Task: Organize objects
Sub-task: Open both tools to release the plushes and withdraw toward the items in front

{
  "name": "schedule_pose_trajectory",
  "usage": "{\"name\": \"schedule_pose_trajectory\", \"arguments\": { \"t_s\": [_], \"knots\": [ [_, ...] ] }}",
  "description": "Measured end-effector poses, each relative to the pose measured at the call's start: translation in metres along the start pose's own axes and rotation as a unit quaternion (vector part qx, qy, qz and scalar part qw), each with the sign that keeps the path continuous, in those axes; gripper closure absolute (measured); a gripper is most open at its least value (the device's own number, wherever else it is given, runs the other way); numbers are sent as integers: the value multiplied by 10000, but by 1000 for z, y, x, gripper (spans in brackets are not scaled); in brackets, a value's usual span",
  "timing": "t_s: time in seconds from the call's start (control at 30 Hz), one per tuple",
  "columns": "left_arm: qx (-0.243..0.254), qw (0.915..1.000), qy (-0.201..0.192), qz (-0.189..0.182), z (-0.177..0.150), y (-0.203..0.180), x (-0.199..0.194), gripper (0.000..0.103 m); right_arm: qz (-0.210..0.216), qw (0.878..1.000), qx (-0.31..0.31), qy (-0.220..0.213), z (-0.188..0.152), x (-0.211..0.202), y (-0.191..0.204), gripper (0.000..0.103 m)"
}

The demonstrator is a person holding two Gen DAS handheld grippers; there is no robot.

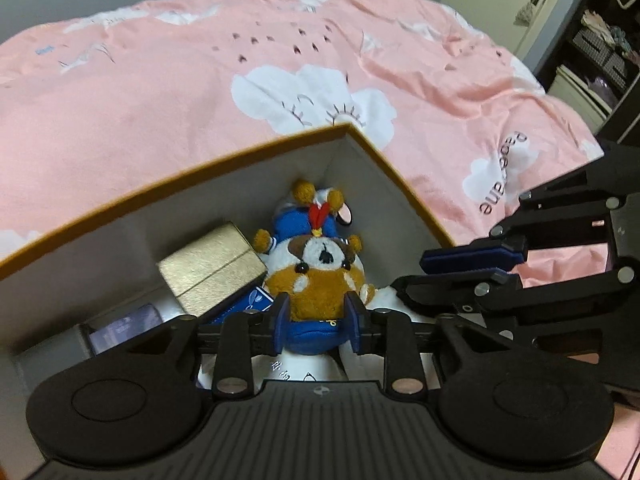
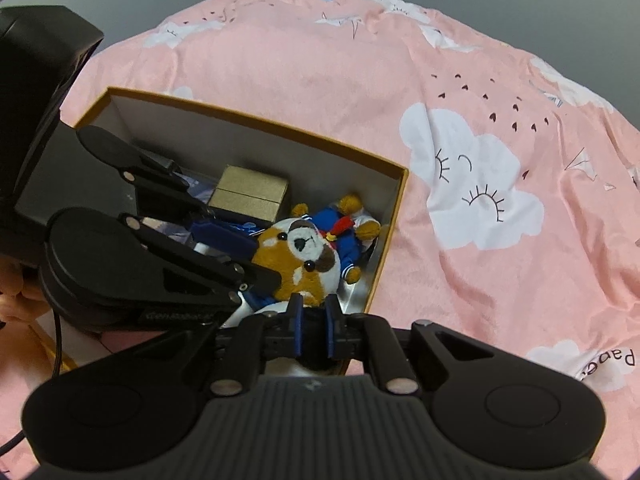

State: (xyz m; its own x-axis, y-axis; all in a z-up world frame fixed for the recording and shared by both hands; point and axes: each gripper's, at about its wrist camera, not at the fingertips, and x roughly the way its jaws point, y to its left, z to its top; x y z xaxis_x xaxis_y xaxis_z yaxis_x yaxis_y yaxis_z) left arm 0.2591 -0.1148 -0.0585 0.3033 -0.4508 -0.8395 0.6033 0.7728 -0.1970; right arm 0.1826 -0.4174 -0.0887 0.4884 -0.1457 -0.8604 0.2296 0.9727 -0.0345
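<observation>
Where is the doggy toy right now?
The plush dog lies inside the orange-rimmed box on the bed, just right of the gold box, between both grippers.

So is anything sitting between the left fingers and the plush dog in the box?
Nothing visible. The left gripper is already down at the plush dog inside the orange-rimmed box, its open fingers flanking the toy's head. The gold box lies beside the toy, to its left, not in the path.

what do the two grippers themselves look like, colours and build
Both the left gripper and right gripper are matte black plastic: ribbed base, two round domed housings, linkage arms with silver pivot pins. The jaws carry dark blue pads. A black cable shows in the right wrist view.
</observation>
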Motion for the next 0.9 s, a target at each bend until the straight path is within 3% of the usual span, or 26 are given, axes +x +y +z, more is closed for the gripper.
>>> {"name": "schedule_pose_trajectory", "arguments": {
  "t_s": [0.3,0.43,0.5,0.77,0.9],
  "knots": [
    [178,9985,-511,33,-26,-26,-85,67,278,9972,289,-636,-20,-48,17,89],
    [71,9985,-538,49,-54,-32,-116,66,382,9922,375,-1127,-42,-76,34,68],
    [14,9986,-509,112,-70,-36,-125,66,490,9895,459,-1281,-55,-86,44,67],
    [-84,9958,-503,759,-130,-50,-133,66,801,9874,692,-1178,-110,-87,90,65],
    [-308,9953,-482,779,-155,-48,-131,66,775,9889,764,-1017,-129,-76,107,64]
  ]
}}
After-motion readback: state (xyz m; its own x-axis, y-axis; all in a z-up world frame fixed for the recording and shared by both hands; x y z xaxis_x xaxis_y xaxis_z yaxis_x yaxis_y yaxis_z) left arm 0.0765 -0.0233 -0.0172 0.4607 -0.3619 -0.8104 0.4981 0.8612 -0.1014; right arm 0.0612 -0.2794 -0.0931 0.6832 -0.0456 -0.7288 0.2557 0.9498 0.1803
